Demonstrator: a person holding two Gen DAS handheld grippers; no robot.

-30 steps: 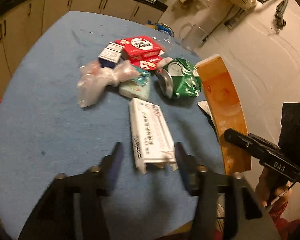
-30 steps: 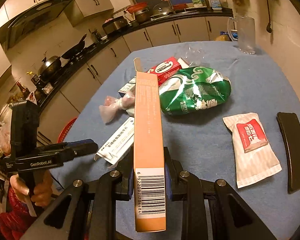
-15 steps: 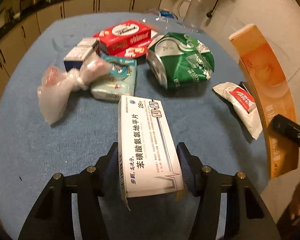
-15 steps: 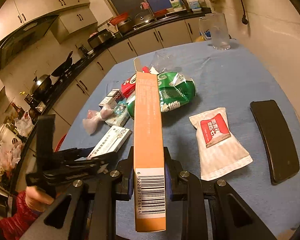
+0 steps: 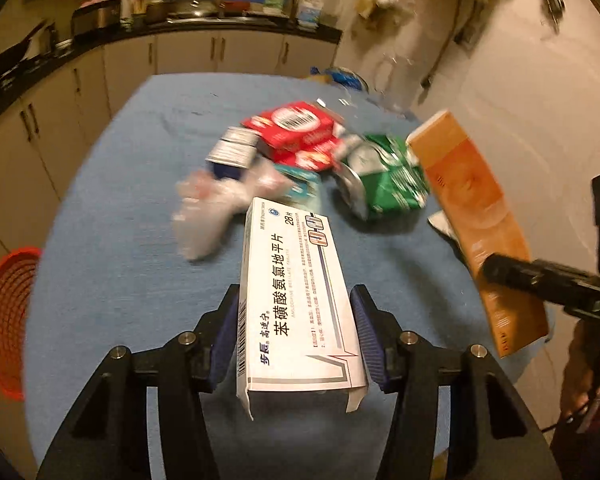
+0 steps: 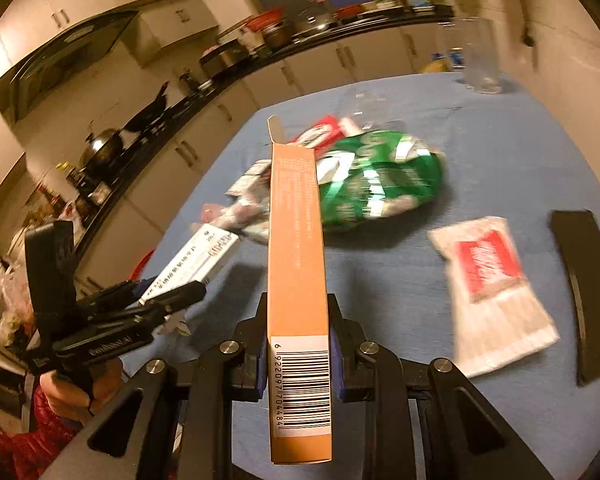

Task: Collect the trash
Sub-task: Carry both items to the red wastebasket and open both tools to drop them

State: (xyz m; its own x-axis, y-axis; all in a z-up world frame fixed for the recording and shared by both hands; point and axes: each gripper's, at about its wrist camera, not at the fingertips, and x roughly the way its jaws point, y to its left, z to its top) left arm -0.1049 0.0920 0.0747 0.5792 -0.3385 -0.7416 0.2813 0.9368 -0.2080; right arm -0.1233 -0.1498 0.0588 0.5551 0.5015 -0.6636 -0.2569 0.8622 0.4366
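Both grippers are carrying loads; the left gripper (image 5: 296, 336) is clamping the white medicine box (image 5: 296, 300) across its width, its jaws having just been closing onto it, while the right gripper (image 6: 298, 354) is pinching the tall orange carton (image 6: 298, 248) near its barcode end; each box is sticking far out ahead of the fingers, so a quick swing could be levering one loose, or knocking the carton against the green bag (image 6: 380, 180) lying just beyond; the blue table (image 5: 112, 240) is holding the remaining trash near its middle; the red basket (image 5: 8, 320), probably the bin, is sitting low beside the table's left edge.
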